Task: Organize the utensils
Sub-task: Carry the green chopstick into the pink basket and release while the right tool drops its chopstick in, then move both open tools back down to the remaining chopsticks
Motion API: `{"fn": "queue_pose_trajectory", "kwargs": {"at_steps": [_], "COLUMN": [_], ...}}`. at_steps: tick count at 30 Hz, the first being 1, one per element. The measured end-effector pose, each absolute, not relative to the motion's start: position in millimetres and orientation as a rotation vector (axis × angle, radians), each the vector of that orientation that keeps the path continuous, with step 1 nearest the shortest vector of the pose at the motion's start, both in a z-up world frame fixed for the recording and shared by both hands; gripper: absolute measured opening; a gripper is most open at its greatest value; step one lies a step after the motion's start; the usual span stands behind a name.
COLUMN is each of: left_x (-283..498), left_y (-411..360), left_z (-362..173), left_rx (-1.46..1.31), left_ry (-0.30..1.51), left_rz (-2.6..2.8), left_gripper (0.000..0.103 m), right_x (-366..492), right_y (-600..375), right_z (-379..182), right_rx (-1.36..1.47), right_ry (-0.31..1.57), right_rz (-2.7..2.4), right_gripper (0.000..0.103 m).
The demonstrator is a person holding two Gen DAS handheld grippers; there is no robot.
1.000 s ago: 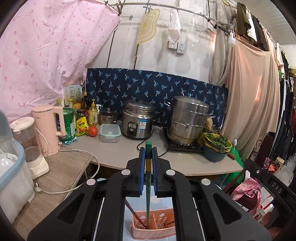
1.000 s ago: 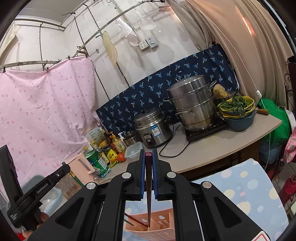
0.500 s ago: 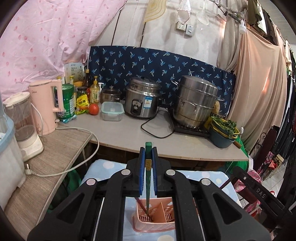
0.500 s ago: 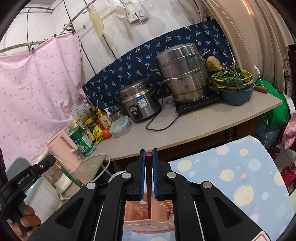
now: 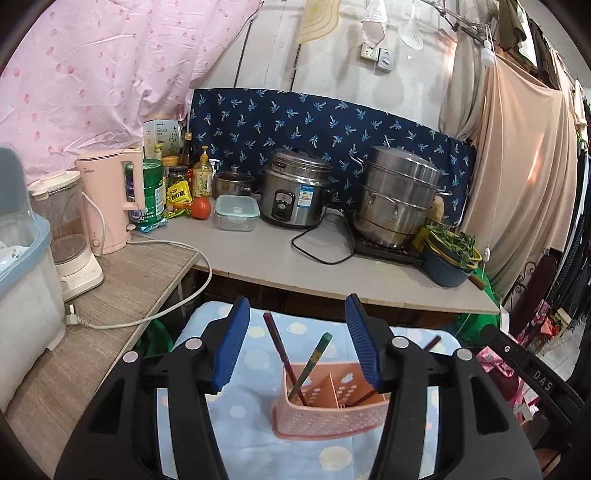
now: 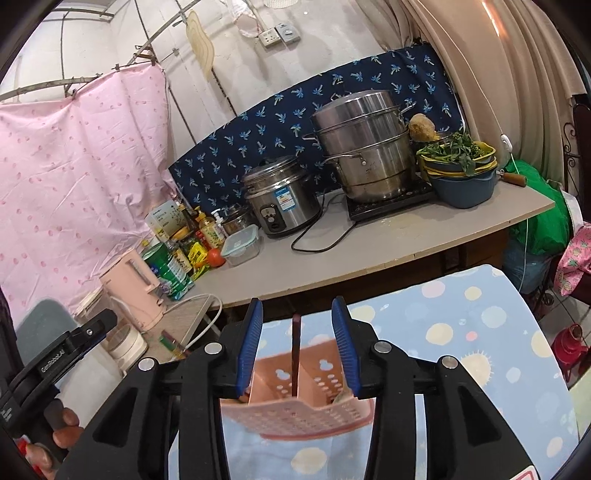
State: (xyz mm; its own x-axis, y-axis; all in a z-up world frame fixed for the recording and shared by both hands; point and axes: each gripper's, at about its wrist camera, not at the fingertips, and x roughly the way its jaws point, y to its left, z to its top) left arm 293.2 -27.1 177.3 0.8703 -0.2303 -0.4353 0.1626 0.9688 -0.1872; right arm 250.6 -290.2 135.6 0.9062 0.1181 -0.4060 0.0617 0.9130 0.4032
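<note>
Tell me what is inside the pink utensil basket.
In the pink utensil basket, a green chopstick and a dark red chopstick lean crossed in the left compartment. Another dark stick lies in the right compartment. The basket walls hide their lower ends.

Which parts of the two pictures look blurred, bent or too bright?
Left wrist view: counter edge bows from fisheye; bright patch on the beige curtain. Right wrist view: pink basket near the lens is blurred; curtain top glares.
</note>
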Motion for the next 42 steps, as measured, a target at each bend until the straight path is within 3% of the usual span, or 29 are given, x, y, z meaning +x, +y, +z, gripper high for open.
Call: {"fn": "queue_pose_trajectory", "kwargs": {"at_steps": [4,24,34,42], "left_x": [268.2,135.4,103.3,88.6], "left_y": [-27.3,-10.3,1.8,4.3], "left_z": [172.1,66.6,2.7,-16.9], "left_rx": [-0.121,-0.048,-0.032,-0.024], "left_ry": [0.497,0.717,0.855,0.904], "left_rz": [-0.213,-0.225,-0.203,-0.199], "left_gripper": [0.059,0.060,0.060,0.060], "right_x": [220.3,68.2,22.6,8.9], "right_y": [-280.5,-245.7,-221.1,-207.3], "right_z": [133.0,31.9,-22.6,-40.3], "right_rx": [0.380,0.327,0.246,0.195], "right_ry": [0.469,0.730,0.833,0.868], "right_rz": [0.051,0.072,0.050,0.043], "right_gripper": [0.039,0.042,0.042,0.042]}}
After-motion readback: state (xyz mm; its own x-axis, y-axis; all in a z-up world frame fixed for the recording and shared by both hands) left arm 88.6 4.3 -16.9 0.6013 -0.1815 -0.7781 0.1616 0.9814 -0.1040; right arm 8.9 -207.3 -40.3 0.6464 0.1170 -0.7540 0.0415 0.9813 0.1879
